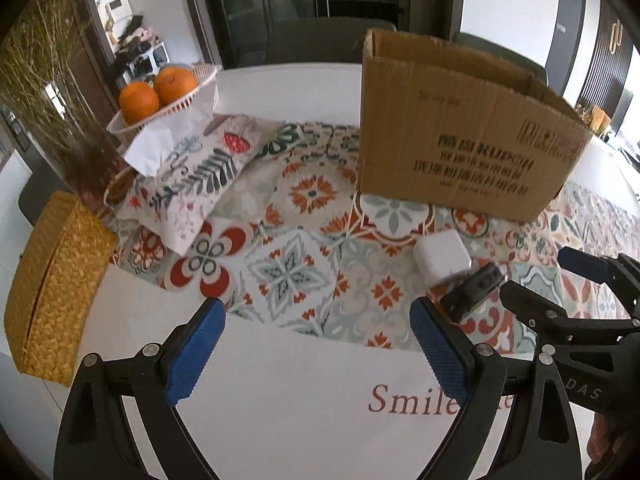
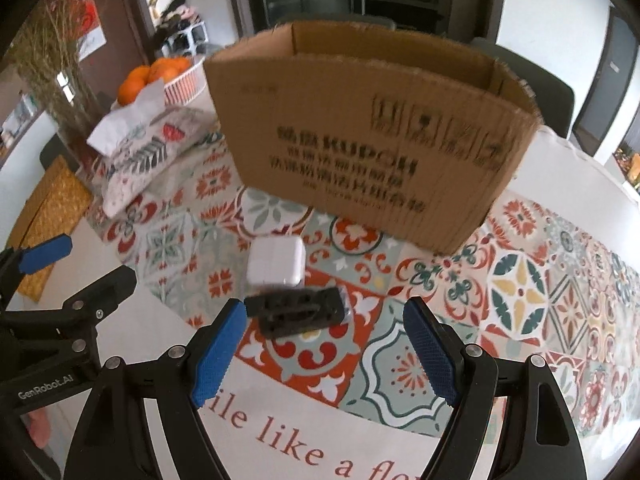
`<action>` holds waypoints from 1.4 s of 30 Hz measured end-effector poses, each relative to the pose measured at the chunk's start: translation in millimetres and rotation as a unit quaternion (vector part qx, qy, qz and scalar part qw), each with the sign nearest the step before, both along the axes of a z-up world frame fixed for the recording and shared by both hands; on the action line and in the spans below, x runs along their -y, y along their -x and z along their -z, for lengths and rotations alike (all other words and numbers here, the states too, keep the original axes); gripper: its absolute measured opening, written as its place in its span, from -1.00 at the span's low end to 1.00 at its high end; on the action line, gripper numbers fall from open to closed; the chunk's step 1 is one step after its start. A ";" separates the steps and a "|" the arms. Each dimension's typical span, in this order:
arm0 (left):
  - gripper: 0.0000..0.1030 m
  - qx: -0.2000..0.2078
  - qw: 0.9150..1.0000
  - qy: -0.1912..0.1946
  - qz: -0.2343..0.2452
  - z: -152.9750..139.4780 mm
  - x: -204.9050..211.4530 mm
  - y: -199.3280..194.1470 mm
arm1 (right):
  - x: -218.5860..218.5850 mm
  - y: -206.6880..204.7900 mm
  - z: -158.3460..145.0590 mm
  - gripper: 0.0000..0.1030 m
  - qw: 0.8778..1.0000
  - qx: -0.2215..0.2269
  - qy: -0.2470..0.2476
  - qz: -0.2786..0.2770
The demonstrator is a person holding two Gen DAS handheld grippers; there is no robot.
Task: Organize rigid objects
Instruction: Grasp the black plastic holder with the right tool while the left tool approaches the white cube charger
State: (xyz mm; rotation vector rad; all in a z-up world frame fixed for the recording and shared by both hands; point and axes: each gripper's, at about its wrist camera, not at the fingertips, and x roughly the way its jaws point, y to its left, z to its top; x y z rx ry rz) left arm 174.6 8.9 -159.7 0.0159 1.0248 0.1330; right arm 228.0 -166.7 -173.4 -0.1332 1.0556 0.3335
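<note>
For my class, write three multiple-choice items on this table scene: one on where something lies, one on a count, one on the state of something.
1. Where does the small white rounded block lie?
A. inside the box
B. on the patterned tablecloth, in front of the brown cardboard box
C. in the basket

2. How many oranges show in the woven fruit basket in the left wrist view?
A. two
B. five
C. none

3. How does the right hand-held gripper stand?
A. shut on the white block
B. shut on the small black plastic part
C. open, holding nothing

Answers:
1 B: the block rests on the cloth, short of the box's front wall.
2 A: two round orange fruits sit side by side.
3 C: its blue pads stand apart, with the black part lying beyond them.
</note>
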 end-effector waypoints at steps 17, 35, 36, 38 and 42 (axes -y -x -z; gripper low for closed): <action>0.83 -0.048 0.999 -0.002 0.000 36.5 -6.5 -4.5 | -24.3 -15.6 43.0 0.58 0.994 -0.057 0.045 -0.080; 0.83 -0.062 0.998 -0.006 0.001 54.2 -13.8 -18.9 | -45.9 -38.1 74.6 0.42 0.992 -0.070 0.054 -0.093; 0.83 -0.062 0.998 -0.005 0.002 54.0 -13.8 -18.8 | -46.2 -38.3 74.9 0.42 0.992 -0.069 0.052 -0.091; 0.83 -0.061 0.998 -0.007 0.005 53.9 -13.2 -19.1 | -48.1 -38.4 78.0 0.42 0.993 -0.067 0.050 -0.088; 0.83 -0.059 0.998 -0.003 0.011 52.4 -11.5 -20.4 | -41.7 -34.2 76.9 0.41 0.994 -0.067 0.041 -0.077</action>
